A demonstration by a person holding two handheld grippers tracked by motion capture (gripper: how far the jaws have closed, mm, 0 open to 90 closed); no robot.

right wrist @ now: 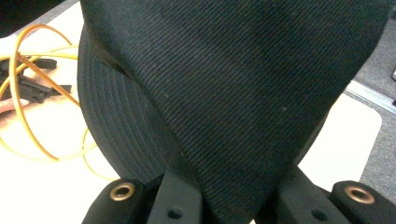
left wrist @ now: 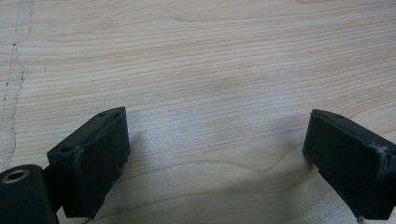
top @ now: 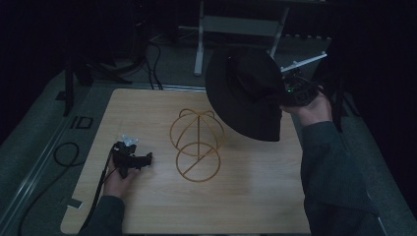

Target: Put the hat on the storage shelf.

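Your right gripper (top: 290,94) pinches the black hat (top: 246,93) aloft, just right of the wire stand (top: 196,142) (likely its destination). Your left gripper (top: 140,160) rests on the table (top: 255,196), jaws apart, empty. Next, I judge: center the crown over the dome.

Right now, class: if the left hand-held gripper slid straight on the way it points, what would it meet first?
Probably the gold wire hat stand. The left hand-held gripper rests on the table, jaws open, pointing towards the stand's base ring; exact alignment is uncertain.
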